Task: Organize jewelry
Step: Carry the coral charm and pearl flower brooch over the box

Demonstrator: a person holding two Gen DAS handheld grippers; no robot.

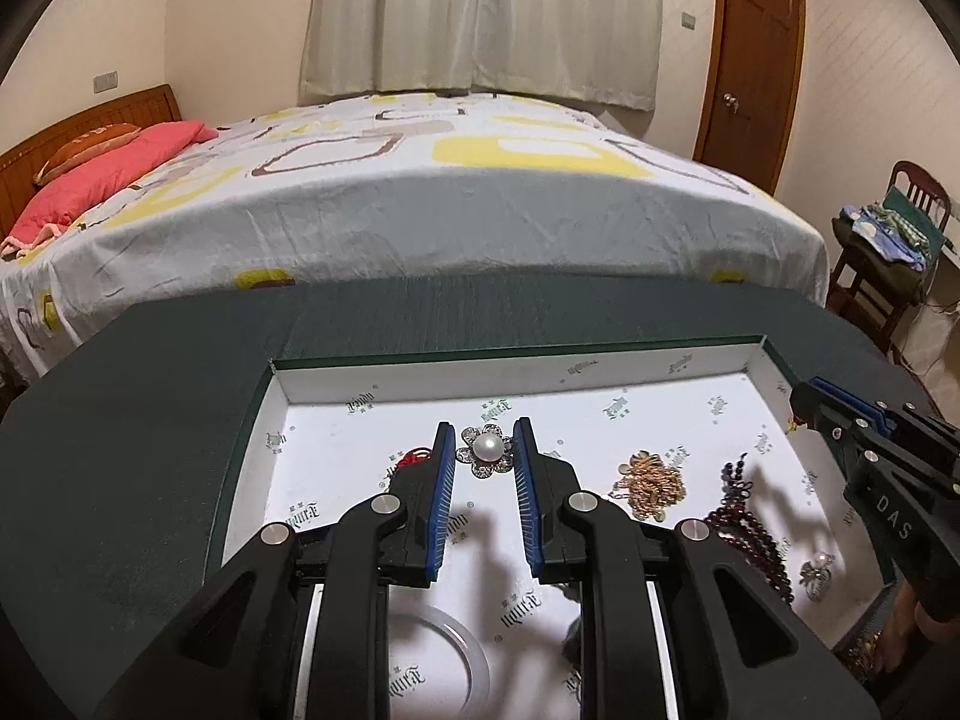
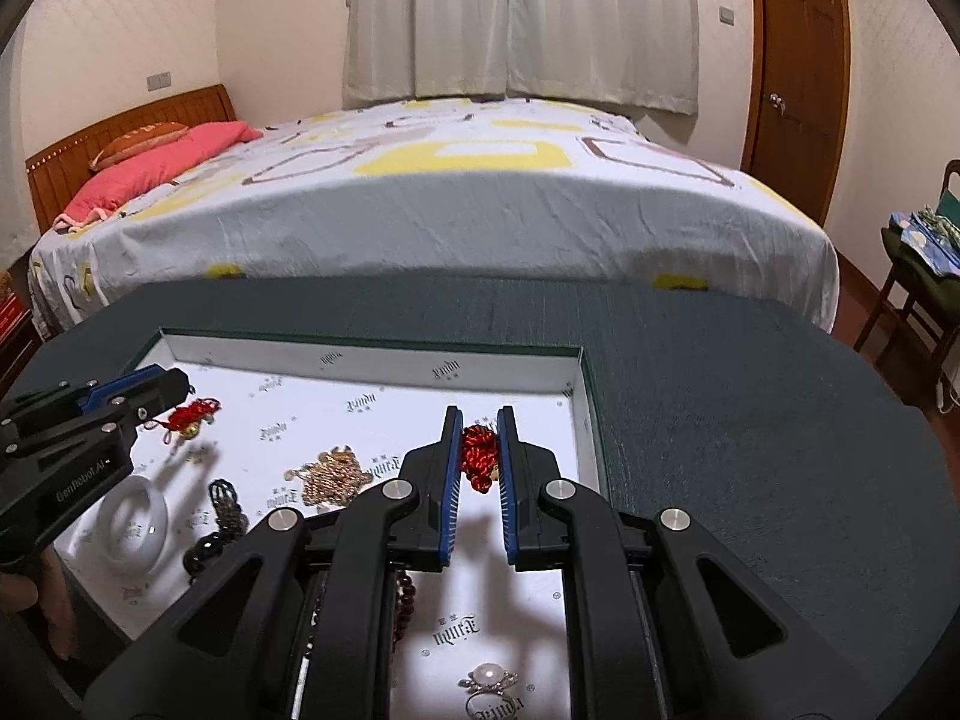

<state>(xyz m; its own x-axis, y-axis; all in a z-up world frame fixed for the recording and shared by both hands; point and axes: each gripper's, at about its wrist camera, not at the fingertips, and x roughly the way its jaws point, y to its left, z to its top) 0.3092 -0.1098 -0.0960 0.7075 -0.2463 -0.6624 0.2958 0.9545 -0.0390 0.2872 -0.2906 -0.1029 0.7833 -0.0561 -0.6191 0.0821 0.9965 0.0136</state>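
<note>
Bedroom with a patterned bed behind, and in front a dark green worktop [image 2: 720,420] carrying a shallow white-lined box with a green rim [image 2: 585,420], where the jewelry lies loose. The right tongs [image 2: 480,420] are clamped on a red knotted cord ornament [image 2: 477,450], held clear above the box's far right corner. The left tongs [image 1: 483,429] stand apart with nothing gripped, poised over a pearl flower brooch with sparkling petals [image 1: 486,450] near the far wall. A 2nd red knot charm [image 2: 192,414] sits just beside their tip, a heap of gold chain [image 1: 651,483] and a dark red bead strand [image 1: 750,516] lie to the right, and a white bangle [image 2: 135,519] lies at the near left. The soft cord is pinched only across its middle, so it could slip out. Closing on the brooch might catch the neighbouring red charm too.
</note>
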